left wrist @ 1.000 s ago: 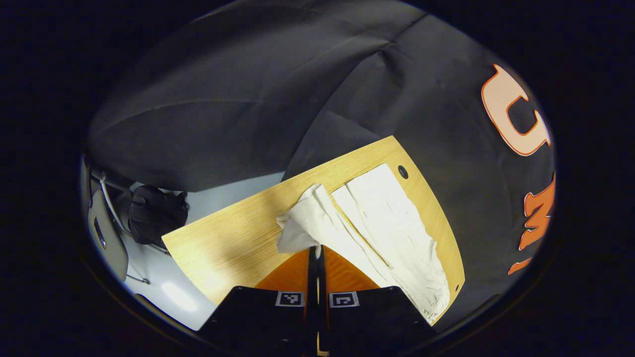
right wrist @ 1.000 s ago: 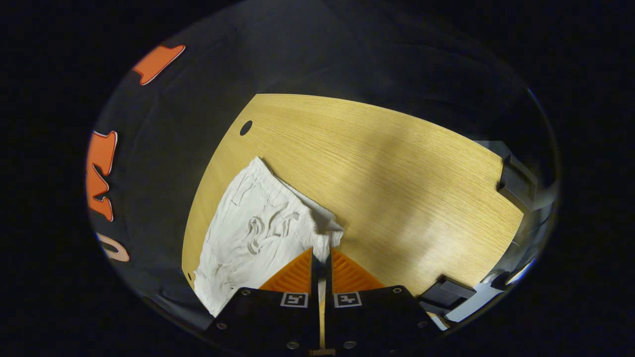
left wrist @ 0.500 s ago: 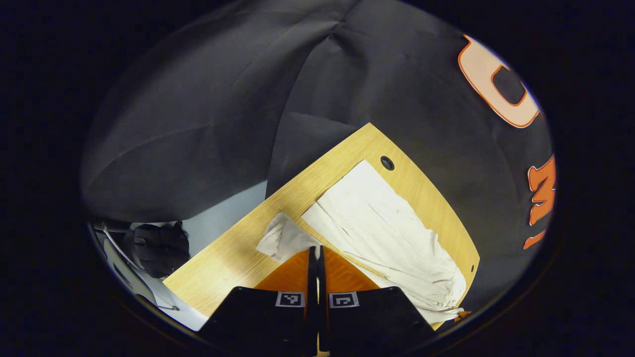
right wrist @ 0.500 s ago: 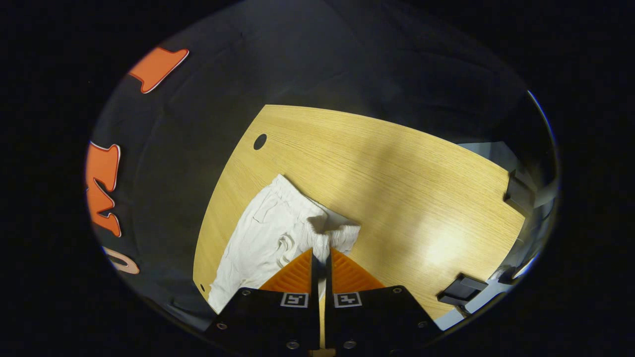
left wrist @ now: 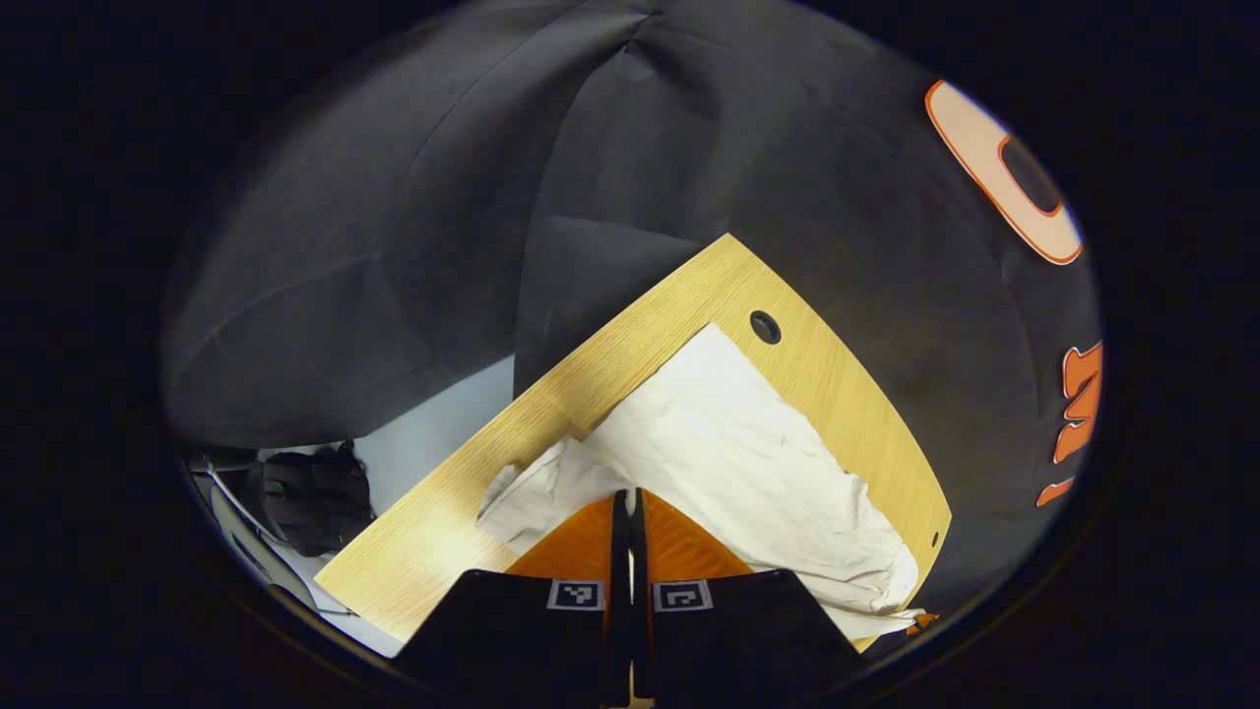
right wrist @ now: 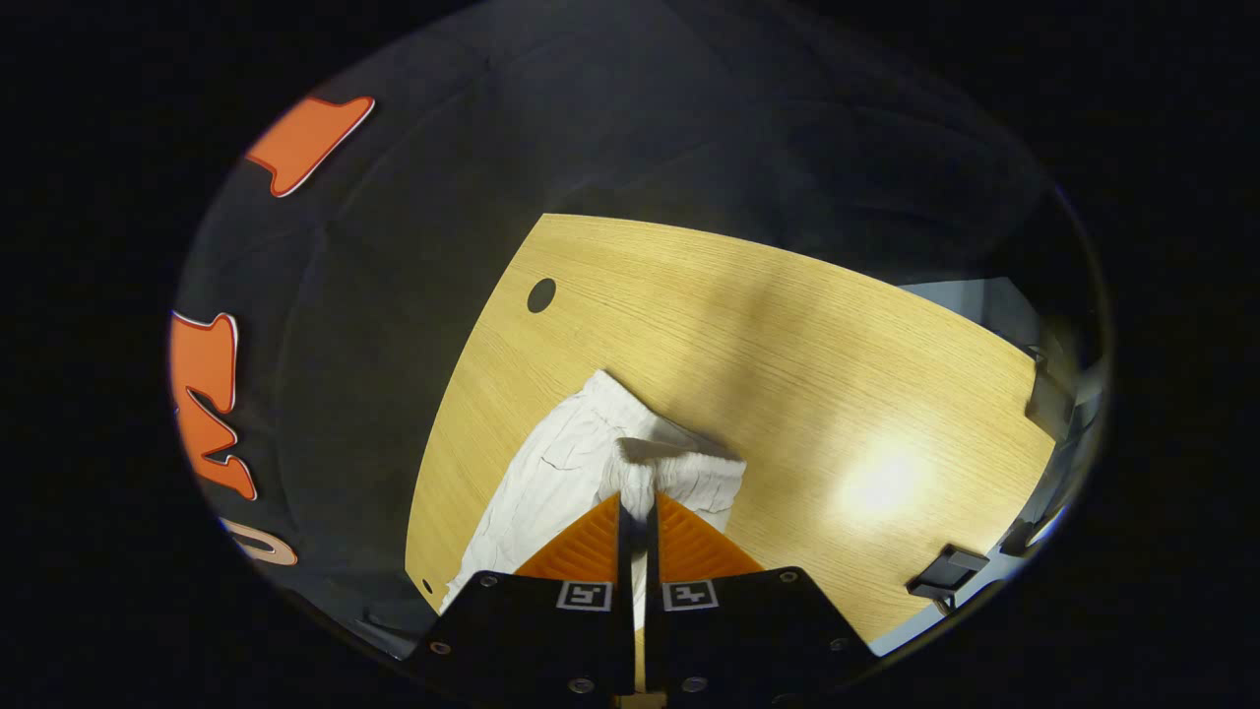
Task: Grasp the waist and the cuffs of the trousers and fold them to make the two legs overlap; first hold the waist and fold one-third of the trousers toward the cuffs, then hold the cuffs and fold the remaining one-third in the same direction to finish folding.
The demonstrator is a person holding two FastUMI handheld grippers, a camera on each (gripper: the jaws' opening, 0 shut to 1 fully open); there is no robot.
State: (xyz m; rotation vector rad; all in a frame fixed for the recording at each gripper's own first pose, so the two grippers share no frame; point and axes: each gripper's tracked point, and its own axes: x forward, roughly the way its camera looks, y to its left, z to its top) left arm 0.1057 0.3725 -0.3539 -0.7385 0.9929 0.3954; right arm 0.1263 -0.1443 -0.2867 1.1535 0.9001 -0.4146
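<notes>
White trousers (left wrist: 748, 463) lie on a light wooden table (left wrist: 827, 374). In the left gripper view, one leg lies flat toward a far corner, and my left gripper (left wrist: 628, 495) is shut on the cuff of the other leg (left wrist: 546, 487), held up beside it. In the right gripper view, the elastic waist (right wrist: 679, 468) is bunched, and my right gripper (right wrist: 636, 502) is shut on it, lifted a little over the rest of the trousers (right wrist: 551, 473).
The table has a round cable hole (left wrist: 765, 327) near the flat cuff and another hole (right wrist: 540, 294) past the waist. A chair with a dark bag (left wrist: 310, 492) stands beyond the table's left end. Dark clamps (right wrist: 950, 571) sit at the table's right edge.
Both grippers have carried their cloth sideways: the lifted leg now lies closer over the flat one, and the waist has folded in, narrowing the spread fabric.
</notes>
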